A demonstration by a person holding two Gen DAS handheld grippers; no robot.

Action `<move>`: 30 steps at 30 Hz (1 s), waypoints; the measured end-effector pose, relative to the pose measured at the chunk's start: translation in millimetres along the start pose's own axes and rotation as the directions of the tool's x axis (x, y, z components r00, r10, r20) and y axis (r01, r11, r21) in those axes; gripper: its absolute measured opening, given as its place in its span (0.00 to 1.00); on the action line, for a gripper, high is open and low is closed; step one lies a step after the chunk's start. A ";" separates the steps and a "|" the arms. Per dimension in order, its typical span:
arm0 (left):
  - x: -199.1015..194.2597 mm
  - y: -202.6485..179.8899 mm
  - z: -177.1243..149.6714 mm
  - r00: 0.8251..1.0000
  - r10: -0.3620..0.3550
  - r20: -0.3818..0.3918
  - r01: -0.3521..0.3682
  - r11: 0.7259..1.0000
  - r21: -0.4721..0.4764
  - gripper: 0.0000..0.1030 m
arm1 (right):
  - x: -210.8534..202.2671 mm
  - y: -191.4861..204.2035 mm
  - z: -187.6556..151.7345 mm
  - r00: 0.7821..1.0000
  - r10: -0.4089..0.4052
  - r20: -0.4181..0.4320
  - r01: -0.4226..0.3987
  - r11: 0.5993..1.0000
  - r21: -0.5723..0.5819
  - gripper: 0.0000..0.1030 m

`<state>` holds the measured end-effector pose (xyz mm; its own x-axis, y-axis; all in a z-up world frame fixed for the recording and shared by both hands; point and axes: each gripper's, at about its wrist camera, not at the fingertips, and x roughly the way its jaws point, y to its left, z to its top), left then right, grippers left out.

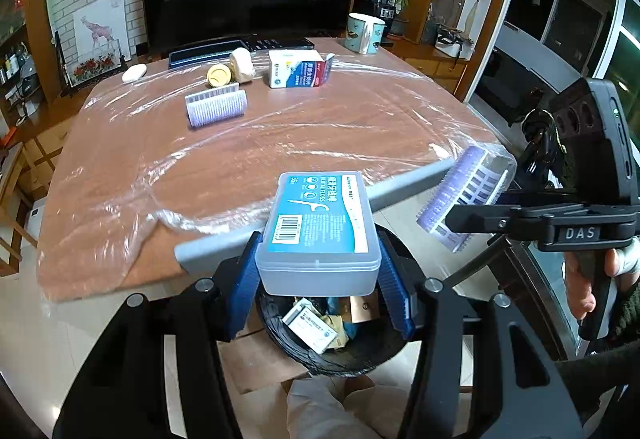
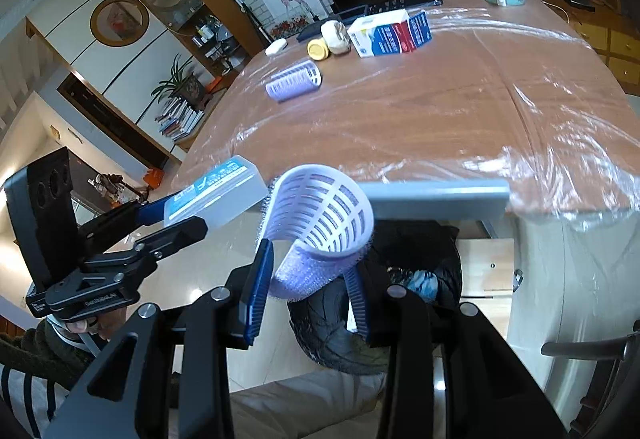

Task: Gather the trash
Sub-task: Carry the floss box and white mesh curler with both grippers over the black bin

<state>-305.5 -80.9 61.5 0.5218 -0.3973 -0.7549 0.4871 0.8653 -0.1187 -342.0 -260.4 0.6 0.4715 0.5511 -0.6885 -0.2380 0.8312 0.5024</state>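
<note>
On the far left of the desk [image 1: 120, 167], which is wrapped in clear plastic film [image 1: 168, 199], a pale oval soap-like piece [image 1: 134, 72] lies near the back edge. To its right sit a yellow round lid [image 1: 219, 75] and a beige roll [image 1: 242, 64], touching or nearly so, with a purple hair roller [image 1: 216, 106] lying on its side just in front of them. Further right stands a white and blue carton [image 1: 298, 69] with its flap open, and a patterned mug [image 1: 365, 33] stands at the back right corner. At the near edge, the left gripper [image 1: 318, 279] has its blue fingers [image 1: 244, 279] clamped on the two sides of a translucent dental floss box [image 1: 320, 227], held in the air over a black-lined trash bin [image 1: 332, 359] that stands on the floor below the desk edge and already holds small boxes and wrappers. To the right of it, the right gripper [image 2: 308, 287] pinches the wall of a second purple roller [image 2: 324, 227] between its fingers [image 2: 258, 299], one finger outside the roller and one inside the hollow; this roller also hangs above the bin's rim, just beside the floss box. A person's hand [image 1: 592, 279] grips the right handle at the far right.
</note>
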 end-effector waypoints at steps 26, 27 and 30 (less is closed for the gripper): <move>27.2 -13.8 -41.4 0.991 -0.009 -0.131 0.009 1.000 -0.004 0.54 | 38.2 -37.5 -44.0 0.991 -0.032 -0.133 0.042 0.996 0.073 0.35; 28.4 -13.8 -42.1 0.991 -0.010 -0.135 0.009 1.000 -0.003 0.54 | 39.7 -38.7 -44.7 0.990 -0.033 -0.135 0.044 0.996 0.075 0.35; 31.9 -13.7 -43.7 0.989 -0.009 -0.146 0.010 1.000 0.003 0.54 | 43.1 -41.4 -46.1 0.989 -0.038 -0.144 0.050 0.996 0.079 0.35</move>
<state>-326.1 -92.1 10.8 0.4095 -0.3567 -0.8397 0.4940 0.8605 -0.1246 -350.9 -267.7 -73.9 0.3534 0.5235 -0.7753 -0.1464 0.8495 0.5069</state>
